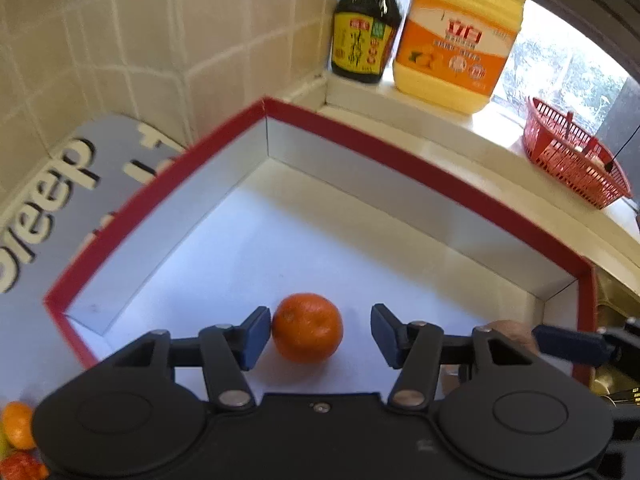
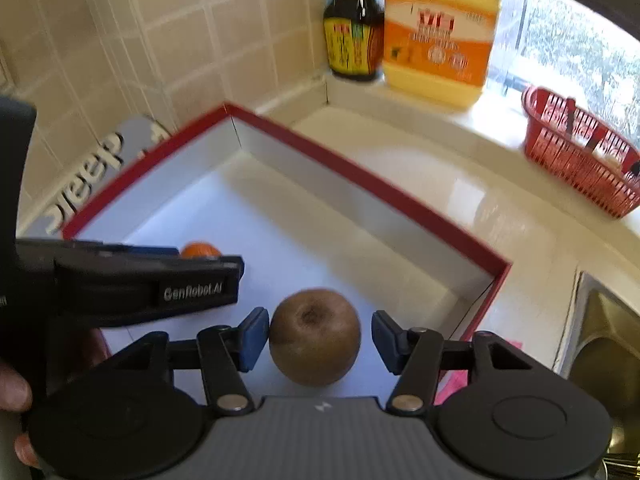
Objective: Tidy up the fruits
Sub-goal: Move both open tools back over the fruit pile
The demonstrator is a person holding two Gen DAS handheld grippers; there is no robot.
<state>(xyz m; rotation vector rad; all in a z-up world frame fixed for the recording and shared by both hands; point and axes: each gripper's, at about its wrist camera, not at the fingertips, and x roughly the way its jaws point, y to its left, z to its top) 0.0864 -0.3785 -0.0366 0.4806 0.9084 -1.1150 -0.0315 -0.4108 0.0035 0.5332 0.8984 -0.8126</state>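
Fruits are what I am sorting, and two of them sit in the box (image 1: 440,184) now. My left gripper (image 1: 321,336) is spread wide, holding nothing. The orange (image 1: 307,327) lies low in the middle of the left view, between the fingers. It touches the left finger (image 1: 256,336), but there is a gap on the other side. I think it sits flat on the white floor of the box.

My right gripper (image 2: 320,338) is spread wide too. The brown round fruit (image 2: 315,336), maybe a kiwi, lies between its fingers the same way, low in the middle of the right view. I think both fruits were put side by side so they stay neat.

The box has a red rim and white walls. I see only these two fruits in it.

More fruit (image 1: 18,440) waits outside the box, at the lower left of the left view.

A red basket (image 1: 572,160) sits at the right by the window. I cannot tell what is in it.
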